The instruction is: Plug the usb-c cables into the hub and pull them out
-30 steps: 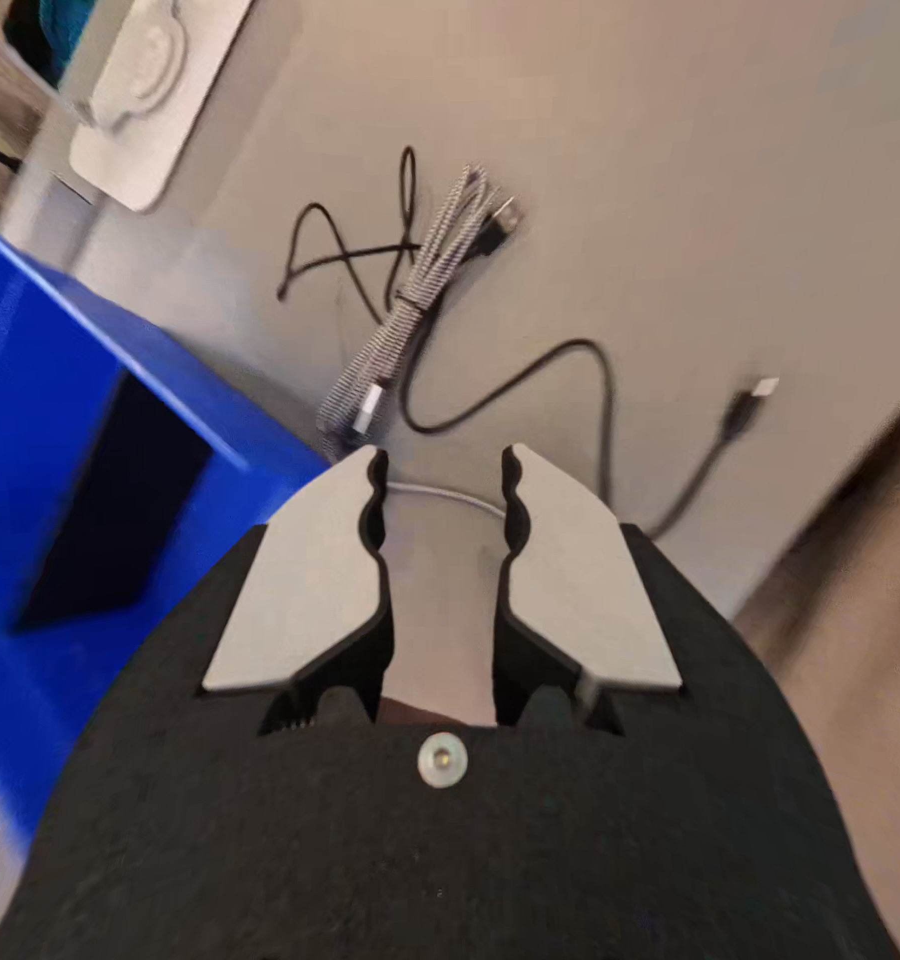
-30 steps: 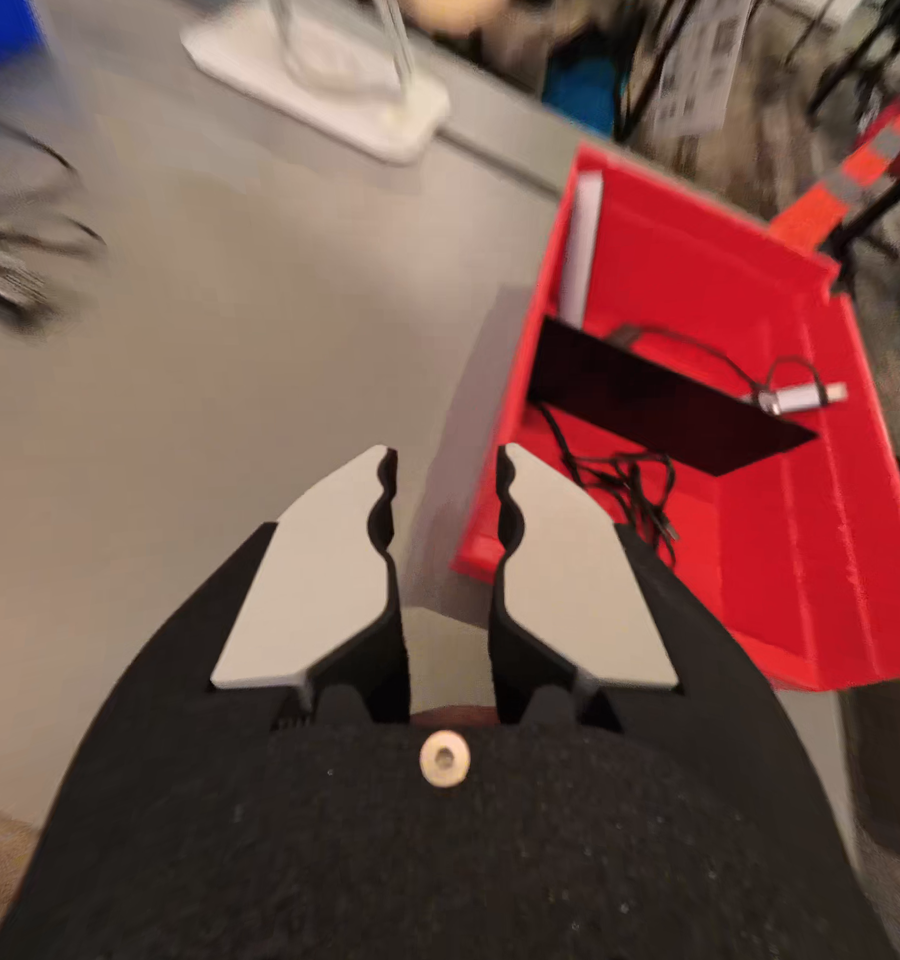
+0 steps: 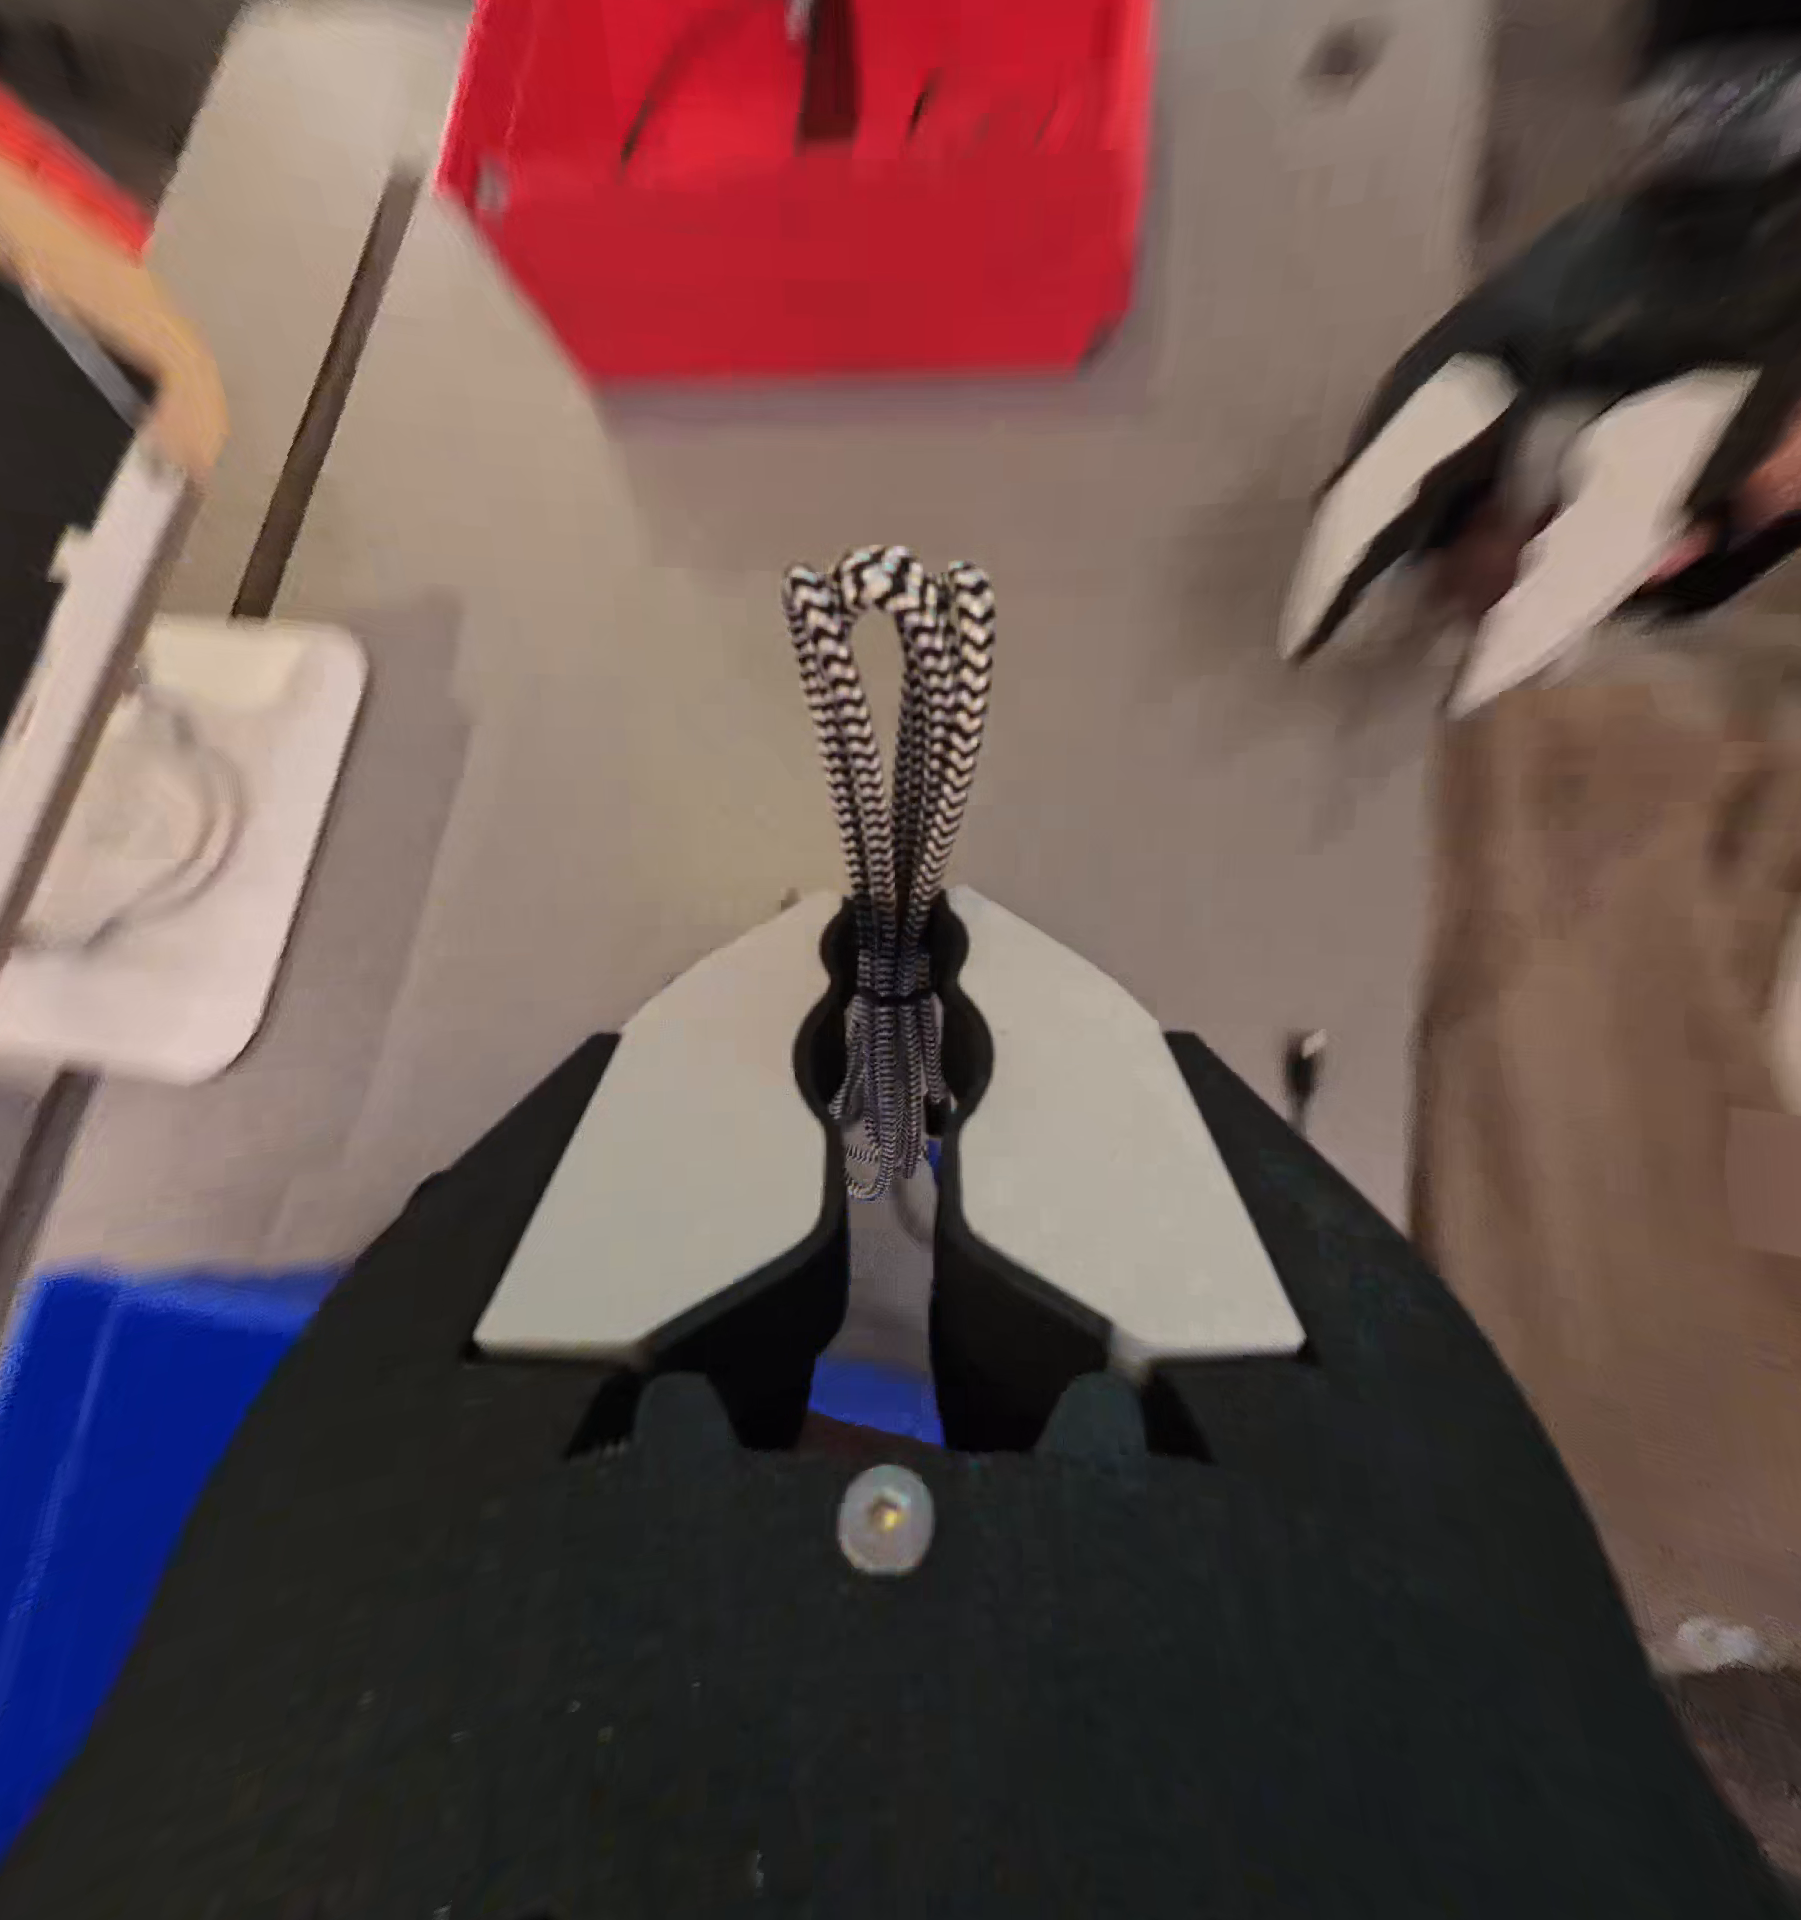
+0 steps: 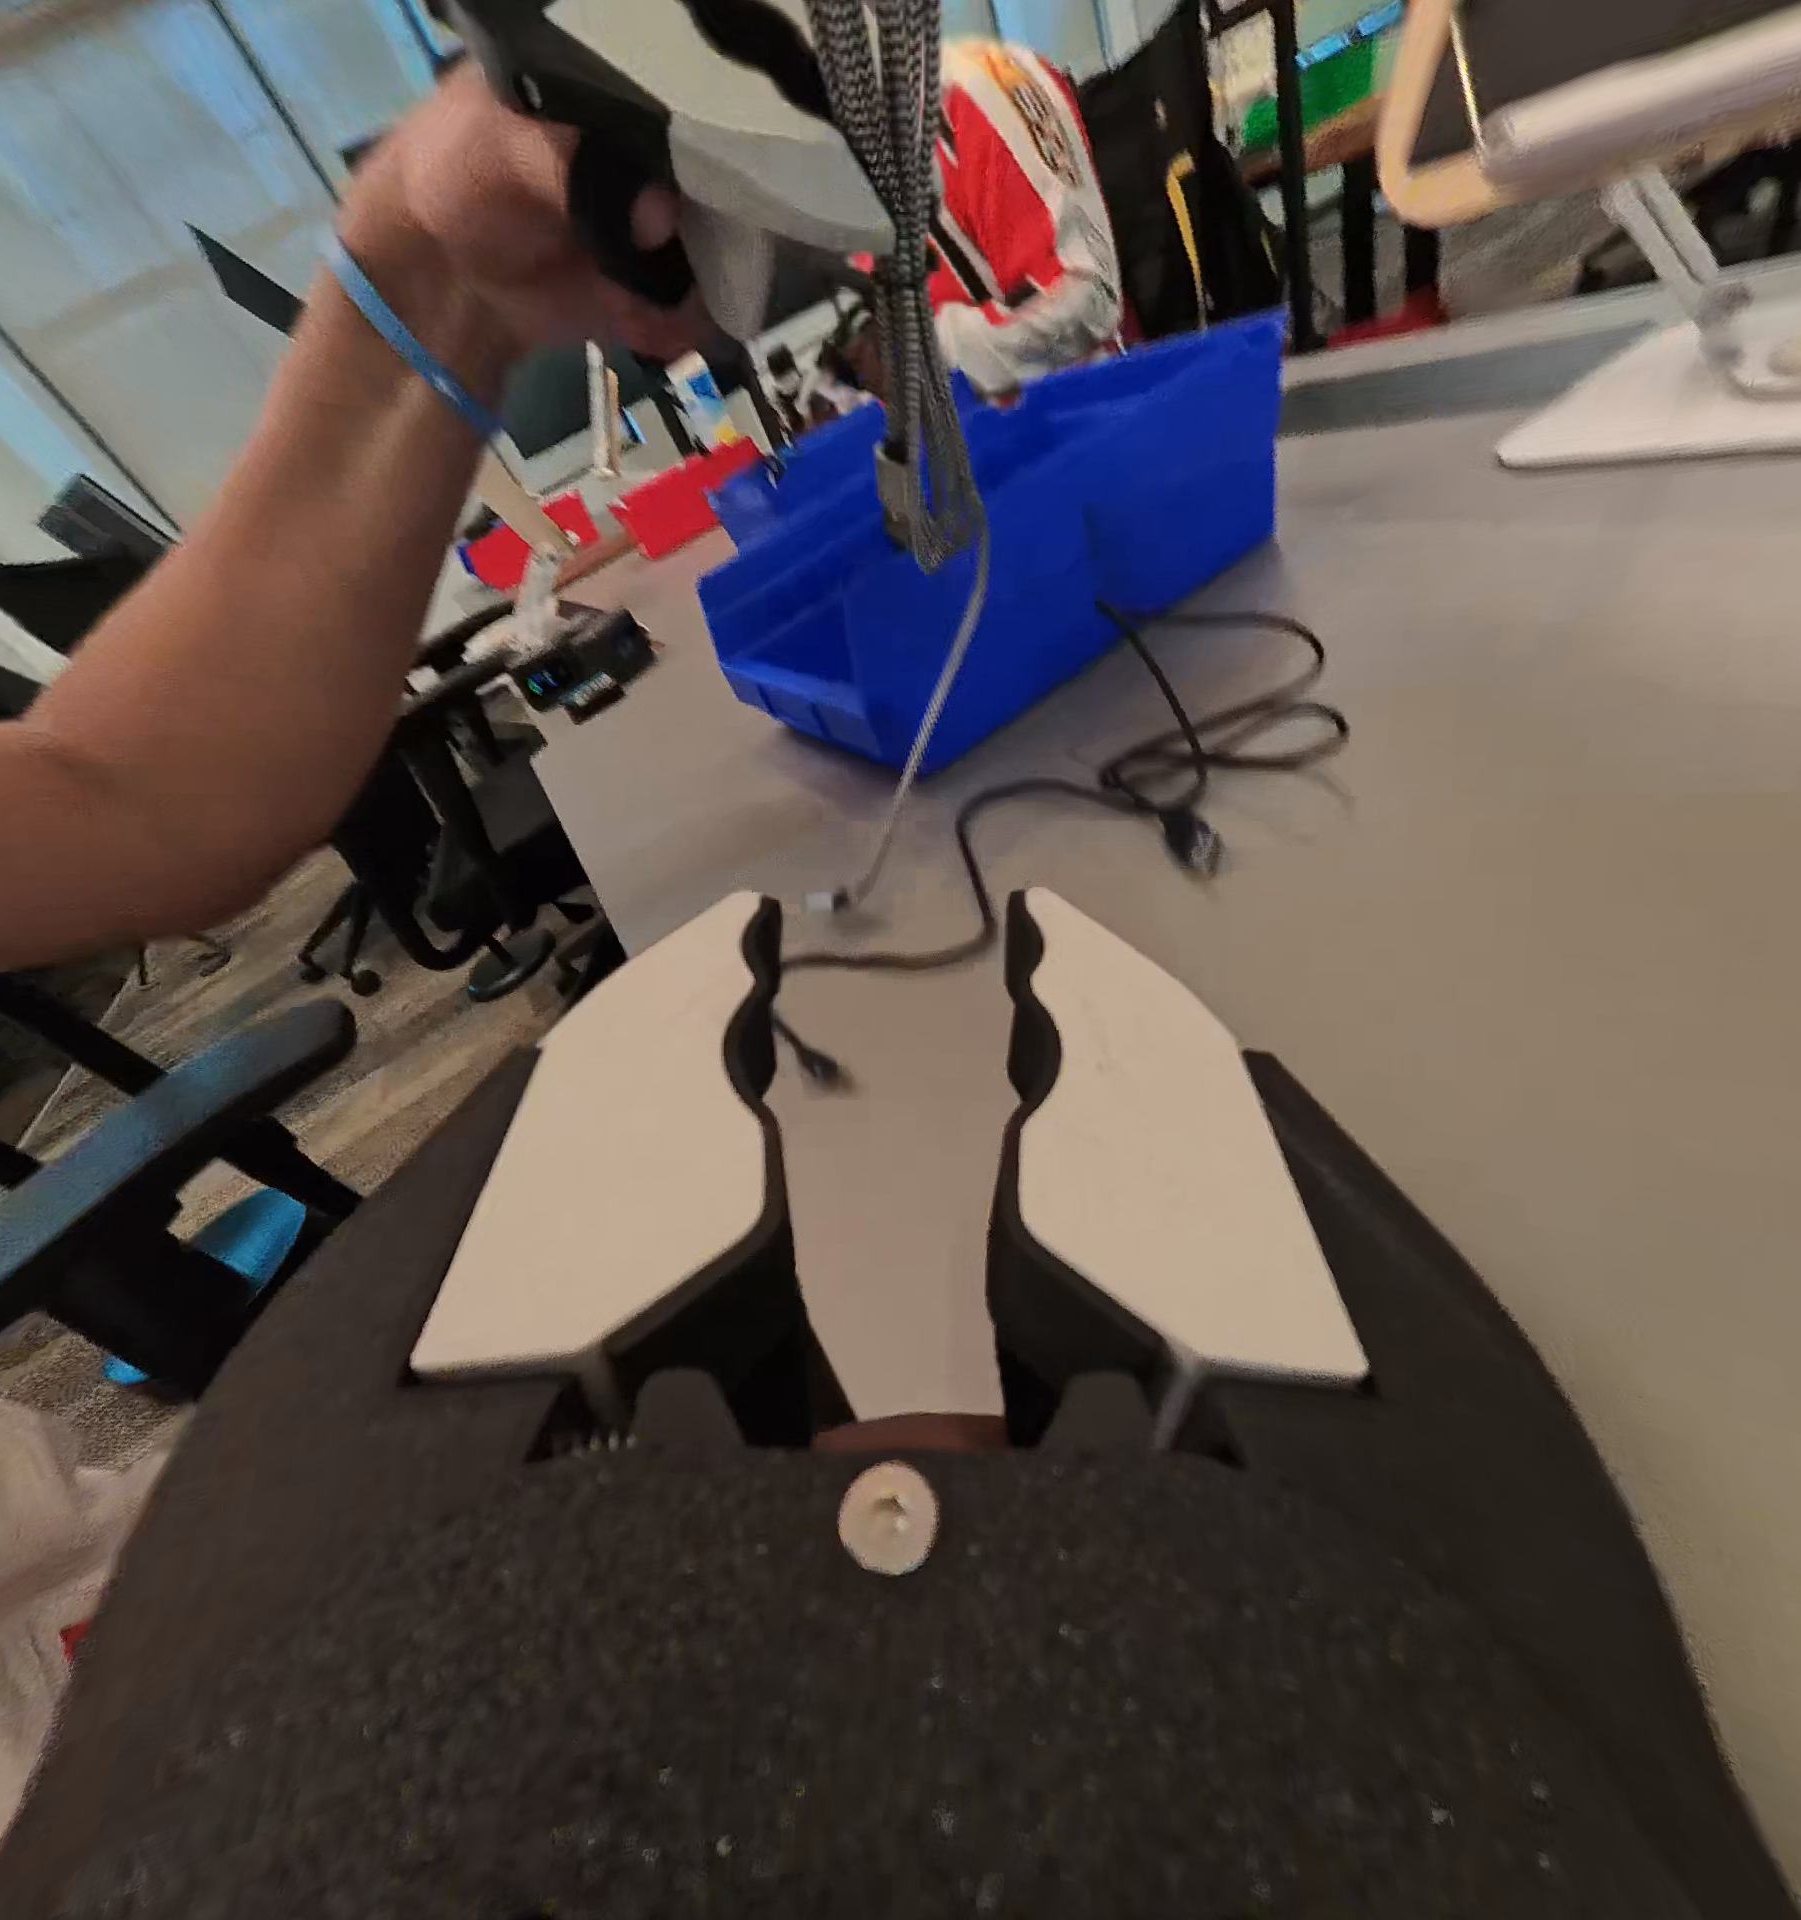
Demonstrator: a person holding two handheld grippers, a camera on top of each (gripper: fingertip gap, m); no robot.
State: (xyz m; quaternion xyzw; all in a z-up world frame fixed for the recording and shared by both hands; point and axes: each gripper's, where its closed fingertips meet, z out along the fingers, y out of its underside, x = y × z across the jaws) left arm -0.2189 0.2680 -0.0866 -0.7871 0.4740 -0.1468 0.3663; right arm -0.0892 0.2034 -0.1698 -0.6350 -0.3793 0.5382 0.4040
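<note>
My left gripper (image 3: pixel 891 909) is shut on a bundled black-and-white braided cable (image 3: pixel 885 717), whose loops stick out past the fingertips. In the right wrist view the left gripper (image 4: pixel 865 125) is held high by a hand, and the braided bundle (image 4: pixel 917 395) hangs from it. Its thin tail runs down to a plug (image 4: pixel 831 900) on the grey table. A black cable (image 4: pixel 1187 748) lies loose on the table. My right gripper (image 4: pixel 891 904) is open and empty, low over the table near the black cable's end. It also shows in the left wrist view (image 3: pixel 1478 613). I cannot make out the hub.
A blue bin (image 4: pixel 1083 540) stands on the table behind the hanging cable, and also shows in the left wrist view (image 3: pixel 96 1455). A red bin (image 3: pixel 802 208) sits at the far side. A white stand base (image 4: pixel 1685 405) is at the right. Office chairs (image 4: pixel 148 1143) stand off the table's left edge. Left tips to right tips: about 20 cm.
My left gripper has shut on the braided bundle and lifted it off the table. My right gripper has swung from the red bin toward the cables and blue bin, still open.
</note>
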